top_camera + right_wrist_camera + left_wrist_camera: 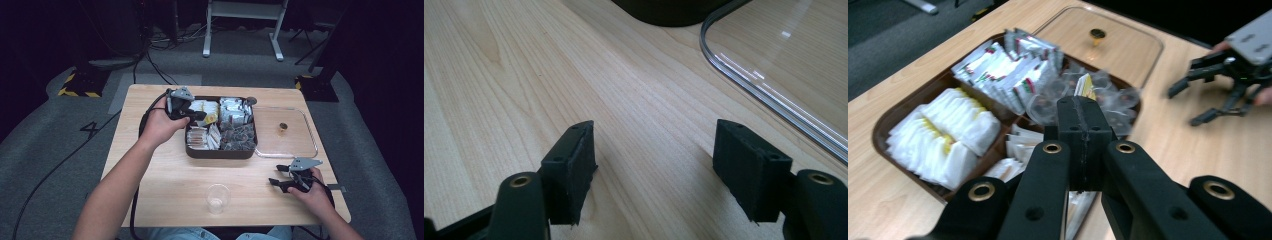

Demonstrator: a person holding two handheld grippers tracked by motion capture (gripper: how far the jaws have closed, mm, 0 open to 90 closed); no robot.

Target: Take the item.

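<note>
A dark brown compartment tray [220, 152] sits at the middle of the wooden table. It holds white sachets [943, 135], silver packets [1008, 65] and small clear capsules [240, 135]. Above the tray's left half, my left gripper [202, 116] is shut on a sachet with yellow print [1085, 86], which pokes up past the closed jaw tips [1080, 102]. My right gripper [275, 174] rests low over the table at the front right. It is open, with only bare wood between its pads [654, 150]. It also shows in the left gripper view [1184, 106].
A clear lid [300, 145] with a small brass knob [283, 126] lies flat just right of the tray, close to my right gripper. A clear plastic cup [217, 198] stands near the front edge. Cables trail off the table's left side.
</note>
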